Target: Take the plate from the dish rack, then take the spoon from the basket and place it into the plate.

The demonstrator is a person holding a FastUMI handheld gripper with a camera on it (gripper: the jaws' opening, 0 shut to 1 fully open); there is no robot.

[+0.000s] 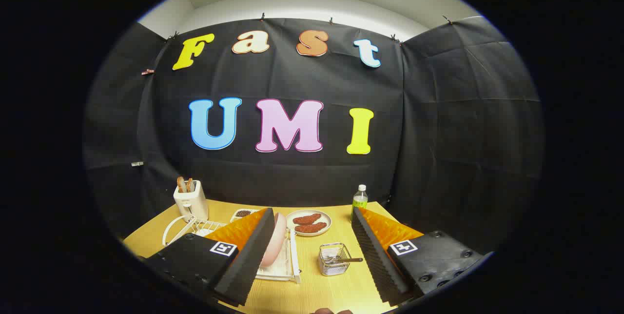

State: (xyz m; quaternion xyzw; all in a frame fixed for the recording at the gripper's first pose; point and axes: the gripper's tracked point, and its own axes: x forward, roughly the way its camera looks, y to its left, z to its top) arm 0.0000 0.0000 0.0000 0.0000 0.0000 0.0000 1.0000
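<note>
A pink plate (275,243) stands on edge in the white dish rack (282,267), right beside my left finger (246,255), which hides part of both. A small wire basket (334,259) sits on the table ahead, between the two fingers, with a spoon (347,259) lying across it, its handle pointing towards the right finger (378,255). My gripper (312,216) is open, held above the wooden table, with nothing between its fingers.
A white toaster (191,200) with bread slices stands at the back left. A plate of reddish-brown food (308,223) lies beyond the basket. A clear bottle (360,201) stands at the back right. A small dish (242,213) with dark bits lies behind the rack.
</note>
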